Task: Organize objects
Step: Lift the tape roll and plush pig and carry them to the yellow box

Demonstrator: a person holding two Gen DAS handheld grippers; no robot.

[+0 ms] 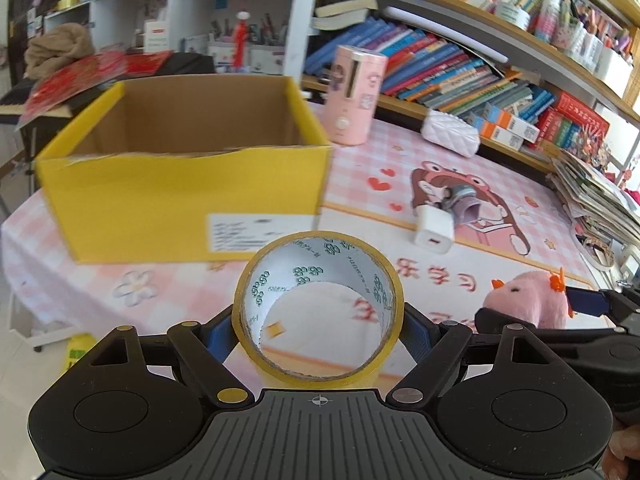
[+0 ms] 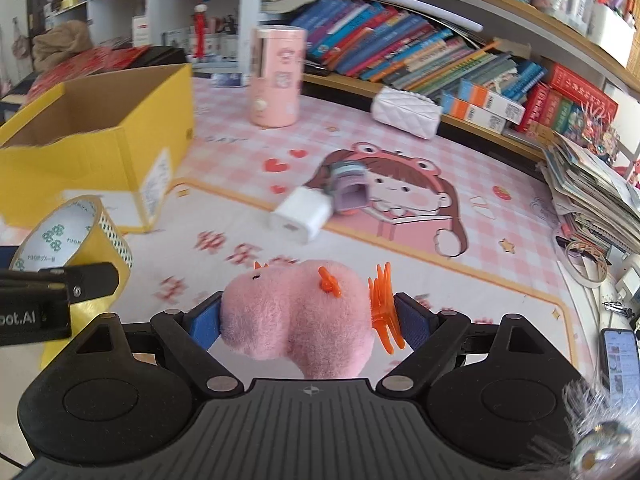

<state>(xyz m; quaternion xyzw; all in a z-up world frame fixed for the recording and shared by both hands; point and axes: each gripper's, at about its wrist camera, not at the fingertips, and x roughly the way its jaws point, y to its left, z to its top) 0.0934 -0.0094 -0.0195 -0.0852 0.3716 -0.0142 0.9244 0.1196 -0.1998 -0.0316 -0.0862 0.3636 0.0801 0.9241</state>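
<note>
Pinching a glossy tape ring (image 1: 318, 308), left hand-held gripper (image 1: 318, 332), right hand-held gripper (image 2: 306, 322) squeezing fuzzy pink plush (image 2: 296, 316).

Tape roll (image 1: 318, 308) in left claw (image 1: 319, 326)

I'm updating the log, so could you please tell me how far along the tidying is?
Nothing looks packed yet: what shows of the inside of the yellow box is bare. In hand: the left tool grips the tape roll, the right tool grips the pink plush toy. Left on the table: the white charger, a small purple item, the pink canister and the white quilted pouch.
</note>
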